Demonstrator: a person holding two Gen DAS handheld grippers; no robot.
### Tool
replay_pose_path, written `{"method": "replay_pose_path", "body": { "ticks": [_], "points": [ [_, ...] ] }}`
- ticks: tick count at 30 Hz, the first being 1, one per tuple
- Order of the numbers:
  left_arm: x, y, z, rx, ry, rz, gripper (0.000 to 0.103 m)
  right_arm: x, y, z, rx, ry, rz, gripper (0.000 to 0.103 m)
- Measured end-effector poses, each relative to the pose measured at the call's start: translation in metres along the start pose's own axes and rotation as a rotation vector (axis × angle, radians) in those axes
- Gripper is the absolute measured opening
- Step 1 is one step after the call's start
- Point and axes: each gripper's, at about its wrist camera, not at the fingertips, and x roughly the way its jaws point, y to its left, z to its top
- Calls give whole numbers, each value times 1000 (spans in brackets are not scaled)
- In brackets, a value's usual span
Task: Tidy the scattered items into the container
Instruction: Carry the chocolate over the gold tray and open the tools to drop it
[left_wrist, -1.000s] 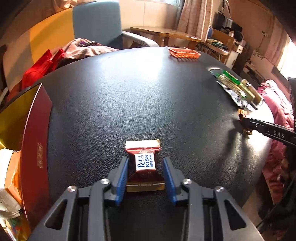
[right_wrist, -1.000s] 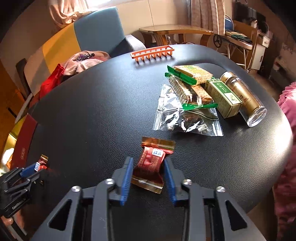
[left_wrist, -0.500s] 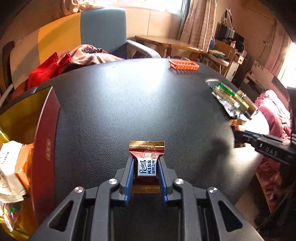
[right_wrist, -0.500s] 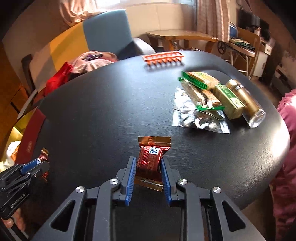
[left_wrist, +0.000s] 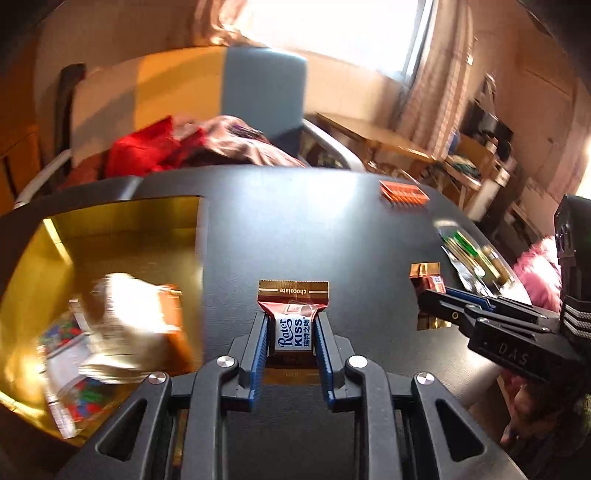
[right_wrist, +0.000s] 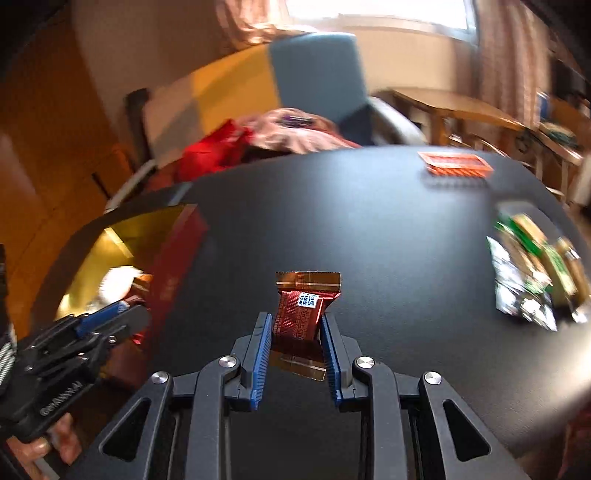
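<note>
Left wrist view: the left gripper (left_wrist: 290, 334) is clenched on a wrapped chocolate (left_wrist: 294, 329), blue pads pressing both flanks of the wrapper, label facing up and the crimped end sticking out forward.
Reason for hold (left): a side pinch across the narrow body keeps the loose foil ends free; judged to be a carrying grip, the sweet clear of the table (left_wrist: 332, 229).
Container: the gold-lined box (left_wrist: 122, 218) lies at about nine o'clock from the left claw, open-topped, already holding a pale packet and coloured wrappers (blurred, not identifiable).
Right wrist view: the right gripper (right_wrist: 296, 334) is likewise clamped on a second chocolate (right_wrist: 300, 320), held slightly askew, printed back upward.
Reason for hold (right): same flank pinch; judged ready to be carried to the box.
Container from the right: box at about ten o'clock, its red outer wall facing this claw.
Obstruction: the left gripper sits at about eight o'clock in the right view, between the right claw and the box; the two loads could meet at the opening if brought in together.
Remaining items: green-and-clear snack packets (right_wrist: 532, 273) at three o'clock, an orange comb-like piece (right_wrist: 455, 165) at one o'clock, both on the table, well apart from the box.
Surroundings: chair with heaped clothing (left_wrist: 192, 146) beyond the far edge (no bearing on the task).
</note>
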Motion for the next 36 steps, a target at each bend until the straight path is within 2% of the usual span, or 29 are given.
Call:
{"method": "replay_pose_path", "body": {
  "ticks": [8,11,17,20,23,29,30,36],
  "points": [
    [-33,76,3,-119,-63,153,24,20,94,21,-148,12,190,27],
    [-37,105,1,-163,-60,210,24,32,127,23,-188,39,267,27],
    [-43,151,-8,-248,-60,300,24,57,176,21,-239,116,379,28],
    [-43,165,-13,-276,-55,328,25,68,191,19,-248,135,391,29],
    [-41,172,-16,-292,-46,329,25,72,189,18,-199,175,436,32],
    [-42,173,-19,-301,-51,345,26,66,180,19,-183,148,420,34],
    [-43,172,-19,-303,-50,347,28,65,177,20,-173,141,417,34],
    [-49,159,-11,-284,-73,327,29,47,128,27,-82,80,348,34]
  ]
}}
